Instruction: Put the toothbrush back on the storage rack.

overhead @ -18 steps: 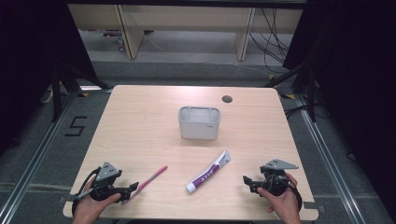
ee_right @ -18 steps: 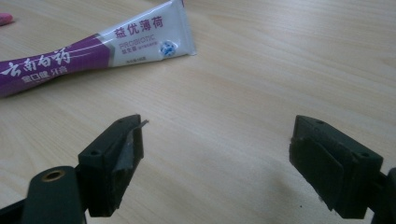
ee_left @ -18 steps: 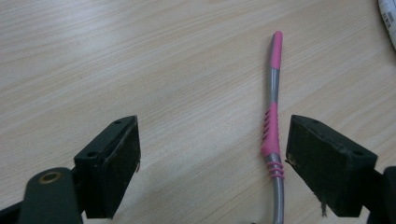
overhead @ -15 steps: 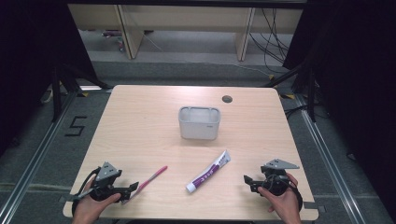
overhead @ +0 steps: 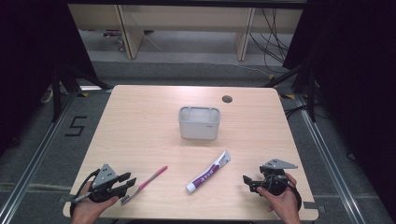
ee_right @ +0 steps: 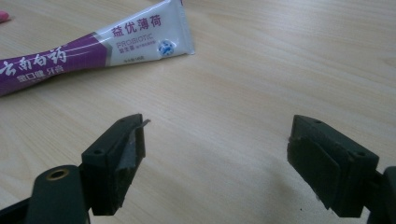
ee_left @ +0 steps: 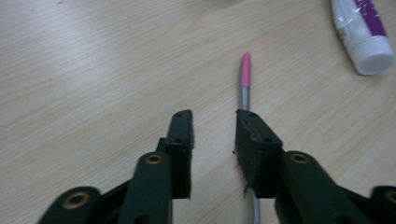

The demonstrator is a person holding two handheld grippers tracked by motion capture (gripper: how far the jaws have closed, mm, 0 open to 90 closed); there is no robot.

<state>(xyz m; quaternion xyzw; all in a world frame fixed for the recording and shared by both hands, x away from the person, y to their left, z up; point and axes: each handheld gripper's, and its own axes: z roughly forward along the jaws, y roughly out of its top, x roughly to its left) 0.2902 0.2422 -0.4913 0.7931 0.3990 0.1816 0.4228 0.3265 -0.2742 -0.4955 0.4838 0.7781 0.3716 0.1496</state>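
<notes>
Your left gripper rests at the near left corner of the tabletop, its fingers parted with a narrow gap and grasping nothing; the pink toothbrush lies flat just beside them, and in the left gripper view its shaft runs under the right-hand finger rather than between the two; your right gripper sits at the near right edge, its fingers released wide over bare wood; the purple and white toothpaste tube lies flat between your two grippers, apart from both, cap end toward you; the grey bin stands upright mid-tabletop, well apart from everything else; you cannot tell from this angle whether anything lies inside it
</notes>
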